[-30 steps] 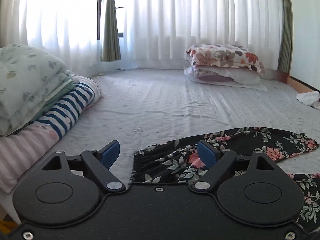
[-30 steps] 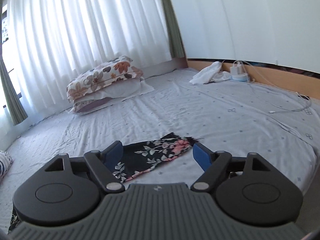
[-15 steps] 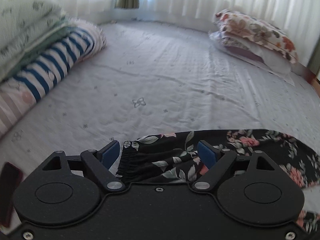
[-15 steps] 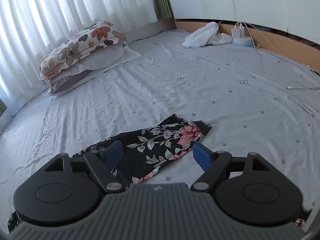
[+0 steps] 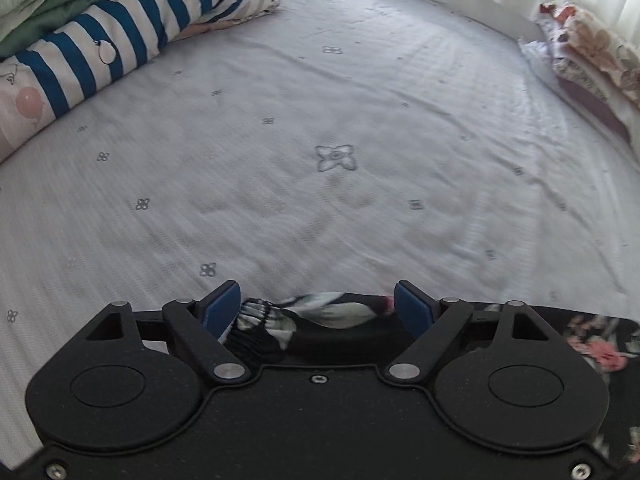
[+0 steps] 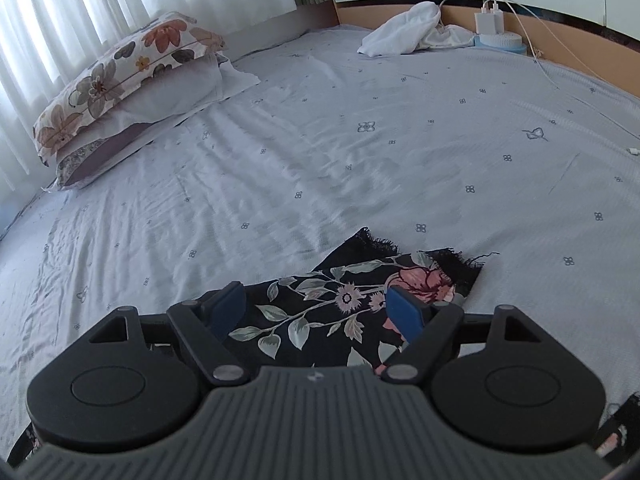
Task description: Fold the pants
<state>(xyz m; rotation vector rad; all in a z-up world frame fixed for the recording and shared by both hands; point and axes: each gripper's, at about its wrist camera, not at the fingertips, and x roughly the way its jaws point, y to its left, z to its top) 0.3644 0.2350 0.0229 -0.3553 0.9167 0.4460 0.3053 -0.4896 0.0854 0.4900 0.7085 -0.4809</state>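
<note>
Looking down both cameras, I have the black floral-print fabric pants (image 6: 340,304) lying flat on the pale grey patterned bedsheet (image 5: 336,160), low in each frame. My left gripper (image 5: 318,306) stands wide apart over the gathered elastic waistband (image 5: 256,320), holding nothing. My right gripper (image 6: 316,306) is equally wide over the frayed leg hem (image 6: 456,264), also empty. My worry is pinching the sheet along with the thin cloth, or catching only the top layer, so the leg lifts unevenly. The bunched waistband could also slip out of a shallow bite.
</note>
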